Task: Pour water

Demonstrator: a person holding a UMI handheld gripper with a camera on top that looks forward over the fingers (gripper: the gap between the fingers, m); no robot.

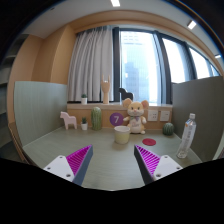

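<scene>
— Where's the bottle (187,134) compared with the gripper (112,163)?

— Off to the right and beyond the fingers, standing upright on the counter (100,160) near its right edge. It's apart from the gripper, which touches nothing; the fingers are spread wide with only bare counter between the magenta pads (76,159).

— And the cup (122,134)?

— Nearly straight ahead of the gap between the fingers, farther back, upright, just in front of the plush toy (136,115). The bottle stands well to the right of it.

— What does the bottle look like?

— Clear plastic, tall and slim, with a white cap. Whether there's water in it I cannot tell. The cup is a small pale one, open at the top.

— Anything else around?

— A pink disc (149,142) lies flat on the counter between cup and bottle. A white toy horse (68,121) stands to the left, a green bottle-shaped object (97,118) beside it, and a green ball (168,128) behind the disc.
</scene>
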